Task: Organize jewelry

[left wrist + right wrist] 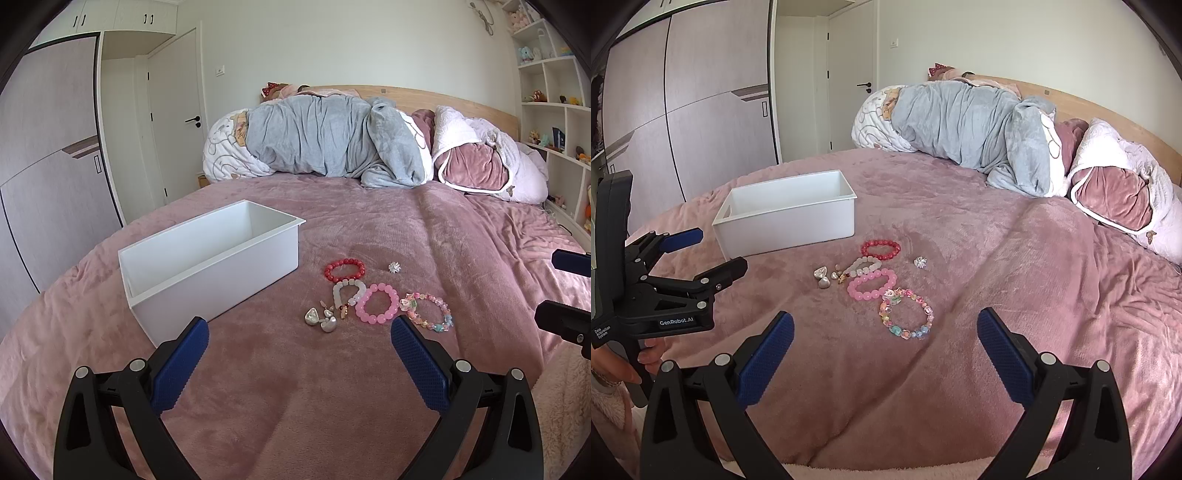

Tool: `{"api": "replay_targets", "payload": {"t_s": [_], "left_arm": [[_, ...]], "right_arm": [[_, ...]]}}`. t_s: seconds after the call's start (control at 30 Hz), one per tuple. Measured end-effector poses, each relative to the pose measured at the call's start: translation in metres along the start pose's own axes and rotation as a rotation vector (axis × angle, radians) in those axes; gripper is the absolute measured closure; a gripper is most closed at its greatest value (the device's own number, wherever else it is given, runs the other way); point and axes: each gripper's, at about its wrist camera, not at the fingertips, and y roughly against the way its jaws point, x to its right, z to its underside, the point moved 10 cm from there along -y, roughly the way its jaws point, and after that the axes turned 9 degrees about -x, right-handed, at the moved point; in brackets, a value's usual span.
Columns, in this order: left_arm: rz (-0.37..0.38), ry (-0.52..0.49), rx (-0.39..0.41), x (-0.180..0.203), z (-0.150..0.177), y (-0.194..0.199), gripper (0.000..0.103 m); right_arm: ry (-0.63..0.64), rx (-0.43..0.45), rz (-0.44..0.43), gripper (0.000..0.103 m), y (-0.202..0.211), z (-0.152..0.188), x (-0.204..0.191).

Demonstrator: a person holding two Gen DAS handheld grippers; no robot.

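Jewelry lies on the pink bed cover beside an empty white box (221, 266) (798, 225). There is a red bead bracelet (344, 269) (881, 249), a white bead bracelet (349, 291) (864, 266), a pink bead bracelet (377, 308) (872, 283), a multicolour bead bracelet (428, 311) (906, 314), silver heart earrings (320, 320) (822, 277) and a small silver flower piece (395, 267) (920, 262). My left gripper (299, 330) (718, 249) is open and empty, just short of the earrings. My right gripper (885, 323) (561, 288) is open and empty, near the multicolour bracelet.
Rolled grey and pink quilts and pillows (332, 140) (997, 125) pile against the wooden headboard. A wardrobe (44, 147) and a door (177, 118) stand at the left. Shelves with toys (554, 96) line the right wall.
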Motion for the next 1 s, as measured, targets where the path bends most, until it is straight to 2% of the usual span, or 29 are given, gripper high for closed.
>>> {"api": "replay_targets", "payload": {"t_s": [0.6,0.8,1.0], "left_arm": [[-0.014,0.025,-0.018,-0.006,0.003,-0.012,0.003],[-0.016,0.029,-0.03,-0.011,0.001,-0.029,0.003],[-0.004,0.032,-0.058,-0.01,0.001,-0.056,0.003]], "right_arm": [[-0.006,0.002,-0.005,0.005,-0.003,-0.004,-0.001],[-0.007,-0.019,-0.041,0.005,-0.022,-0.024,-0.004],[0.068,-0.014,-0.041,0.005,-0.051,-0.053,-0.012]]}}
